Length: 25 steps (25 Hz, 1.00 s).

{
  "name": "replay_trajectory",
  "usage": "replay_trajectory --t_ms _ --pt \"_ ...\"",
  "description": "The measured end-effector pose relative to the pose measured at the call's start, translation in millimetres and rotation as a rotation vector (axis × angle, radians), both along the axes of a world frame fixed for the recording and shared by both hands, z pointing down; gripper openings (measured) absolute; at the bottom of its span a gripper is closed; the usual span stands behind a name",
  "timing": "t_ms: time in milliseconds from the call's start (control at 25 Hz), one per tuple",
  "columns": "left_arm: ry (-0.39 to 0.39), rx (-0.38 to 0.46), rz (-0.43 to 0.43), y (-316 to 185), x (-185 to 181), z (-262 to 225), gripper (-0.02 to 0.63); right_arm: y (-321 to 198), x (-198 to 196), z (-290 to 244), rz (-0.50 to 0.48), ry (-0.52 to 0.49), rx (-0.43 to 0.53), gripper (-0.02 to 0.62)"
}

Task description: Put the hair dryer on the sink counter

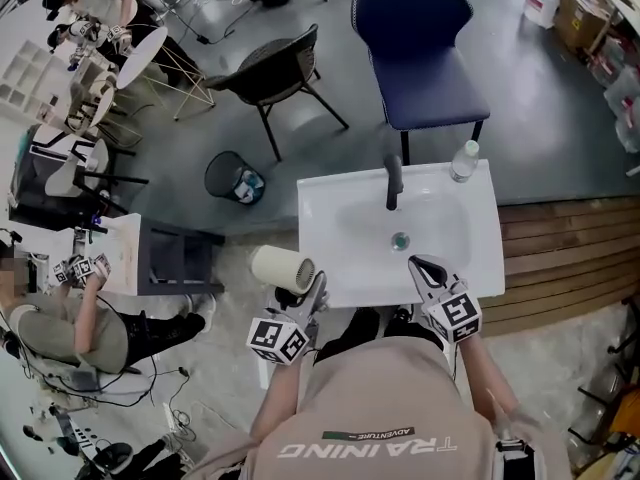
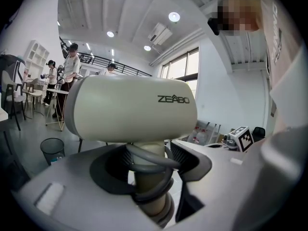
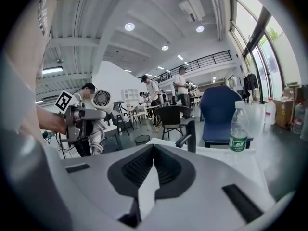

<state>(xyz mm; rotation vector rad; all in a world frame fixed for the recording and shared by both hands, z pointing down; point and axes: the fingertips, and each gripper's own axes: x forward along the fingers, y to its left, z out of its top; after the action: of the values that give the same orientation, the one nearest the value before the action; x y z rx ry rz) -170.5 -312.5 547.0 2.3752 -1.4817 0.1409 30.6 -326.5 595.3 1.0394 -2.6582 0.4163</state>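
Note:
The cream hair dryer [image 1: 282,268] [image 2: 130,109] hangs just off the front left corner of the white sink counter [image 1: 320,200]. My left gripper [image 1: 311,292] [image 2: 147,159] is shut on its handle, which has a grey cord wound round it. The right gripper view shows the dryer [image 3: 98,100] from the air-intake end, held up at the left. My right gripper [image 1: 419,264] [image 3: 154,149] is over the counter's front edge, right of the drain, with its jaws shut and nothing between them. The dryer's barrel lies level, above the jaws.
A dark faucet [image 1: 393,180] [image 3: 189,134] and a clear water bottle [image 1: 464,161] [image 3: 238,129] stand at the counter's back edge. Behind are a blue chair [image 1: 420,48] and a black chair [image 1: 275,68]. A waste bin [image 1: 235,176] and a seated person [image 1: 60,318] are at the left.

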Motion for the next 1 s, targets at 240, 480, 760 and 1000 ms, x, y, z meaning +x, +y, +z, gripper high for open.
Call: replay_trajectory --t_ms 240,480,760,1000 --pt "0.011 0.001 0.058 -13.1 -14.4 10.0 0.247 -7.5 -21.7 -7.7 0.017 0.033 0.039 0.006" --pt "-0.031 -0.005 0.144 -45.5 -34.4 21.0 0.247 -19.5 -32.1 -12.1 0.114 0.033 0.028 0.006" --pt "-0.035 -0.034 0.234 -83.6 -54.4 36.0 0.247 -44.4 -55.6 -21.7 0.173 0.092 0.060 0.006" --pt "-0.075 -0.093 0.286 -112.5 -61.2 56.7 0.247 -37.5 -59.3 -14.8 0.224 0.114 0.036 0.006"
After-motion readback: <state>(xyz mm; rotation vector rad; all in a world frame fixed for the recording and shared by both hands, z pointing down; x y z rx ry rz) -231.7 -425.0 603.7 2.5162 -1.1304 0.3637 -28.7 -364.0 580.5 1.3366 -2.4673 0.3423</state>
